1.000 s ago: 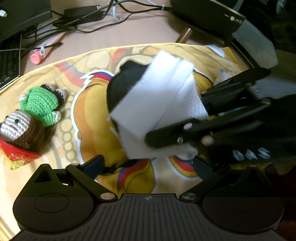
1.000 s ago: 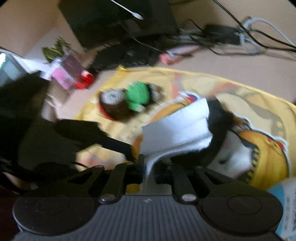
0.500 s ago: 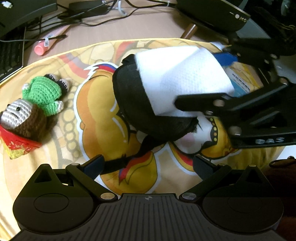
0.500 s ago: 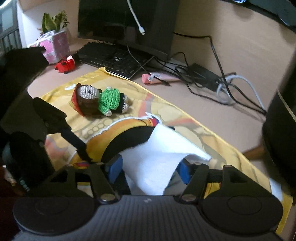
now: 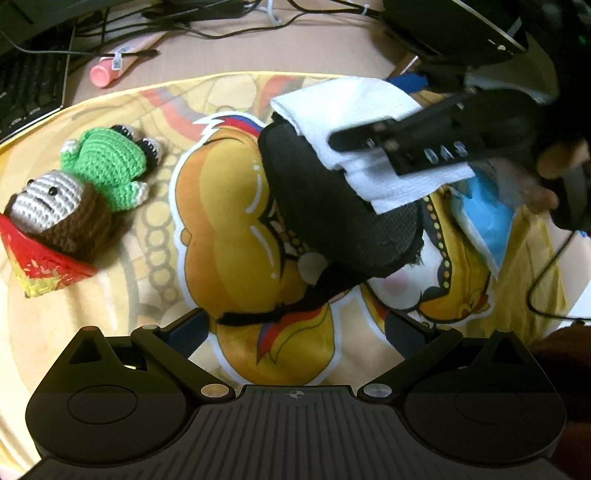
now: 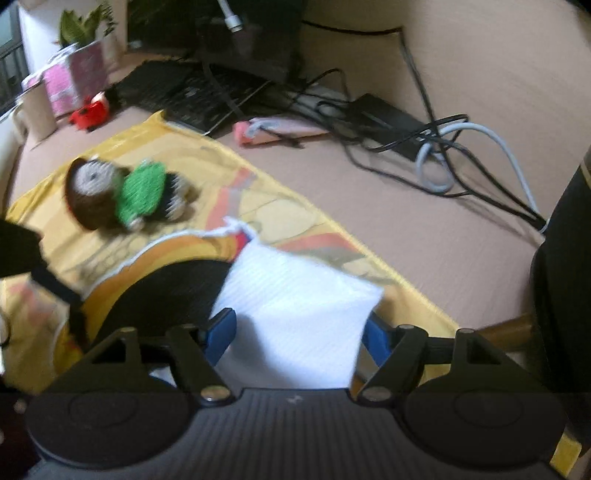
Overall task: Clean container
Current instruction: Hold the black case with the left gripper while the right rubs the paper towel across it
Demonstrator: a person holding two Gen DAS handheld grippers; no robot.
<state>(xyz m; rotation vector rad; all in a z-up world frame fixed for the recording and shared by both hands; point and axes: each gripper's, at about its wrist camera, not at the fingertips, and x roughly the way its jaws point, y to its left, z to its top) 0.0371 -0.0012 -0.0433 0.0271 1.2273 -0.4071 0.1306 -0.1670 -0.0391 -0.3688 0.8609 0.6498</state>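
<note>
A black oval fabric container lies on the yellow printed cloth; its black strap trails toward my left gripper, which is open and empty just short of it. A folded white paper towel rests over the container's far right end. My right gripper stands open with the towel lying loose between its blue pads. In the left wrist view the right gripper's black fingers lie across the towel. The container shows blurred in the right wrist view.
A crocheted toy with a green body lies at the cloth's left. A blue packet lies right of the container. A pink tube, a keyboard, cables and a monitor base are at the back.
The right gripper, shut on the towel a second ago, has opened and shifted right and back. The towel has slid to the container's far right end, uncovering most of it.
</note>
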